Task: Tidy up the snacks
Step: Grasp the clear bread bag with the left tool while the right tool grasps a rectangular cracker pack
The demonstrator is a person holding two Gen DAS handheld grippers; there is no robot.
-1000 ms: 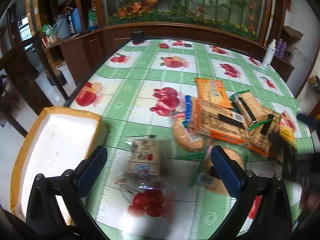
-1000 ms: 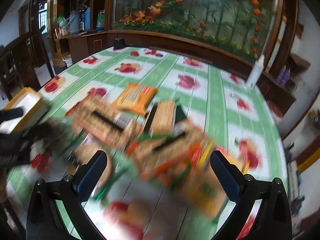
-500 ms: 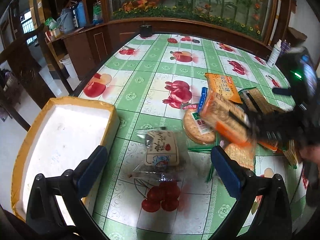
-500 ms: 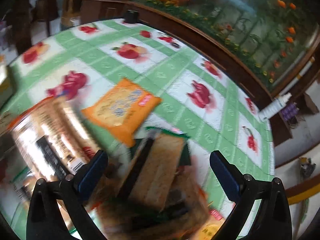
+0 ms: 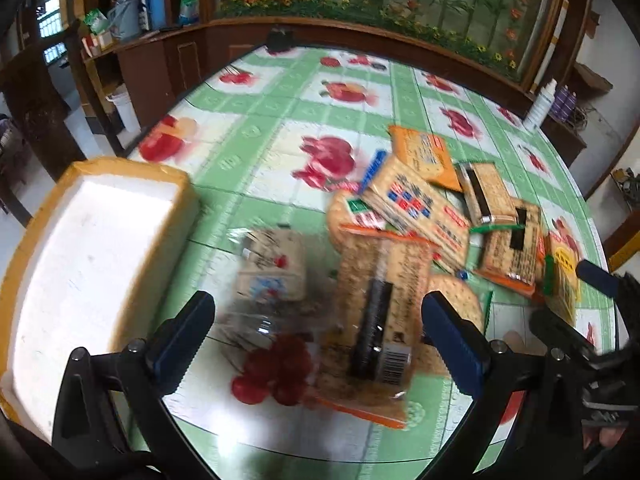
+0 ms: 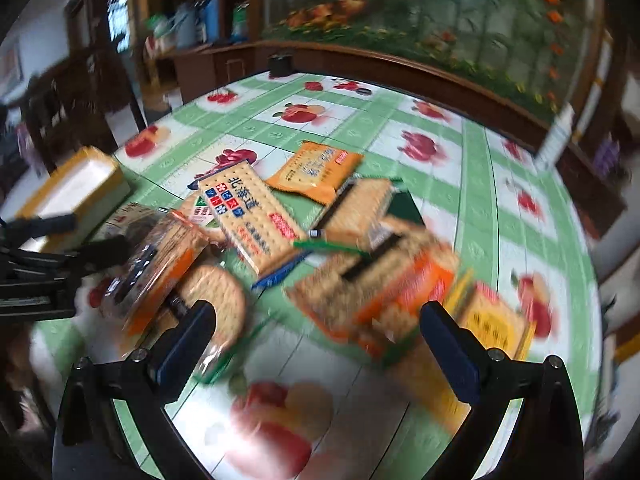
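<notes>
Lying now between left fingers [image 5: 316, 336]: a blurred, seemingly cracker pack [image 5: 376, 320].

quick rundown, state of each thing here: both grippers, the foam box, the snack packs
left gripper: open, holding nothing
right gripper: open, holding nothing
foam box: lid off, nothing visible inside
long cracker pack: sealed, lying between the left gripper's fingers, blurred
clear-wrapped snack: sealed, flat on the table
orange pack: sealed, flat at the pile's far edge
</notes>
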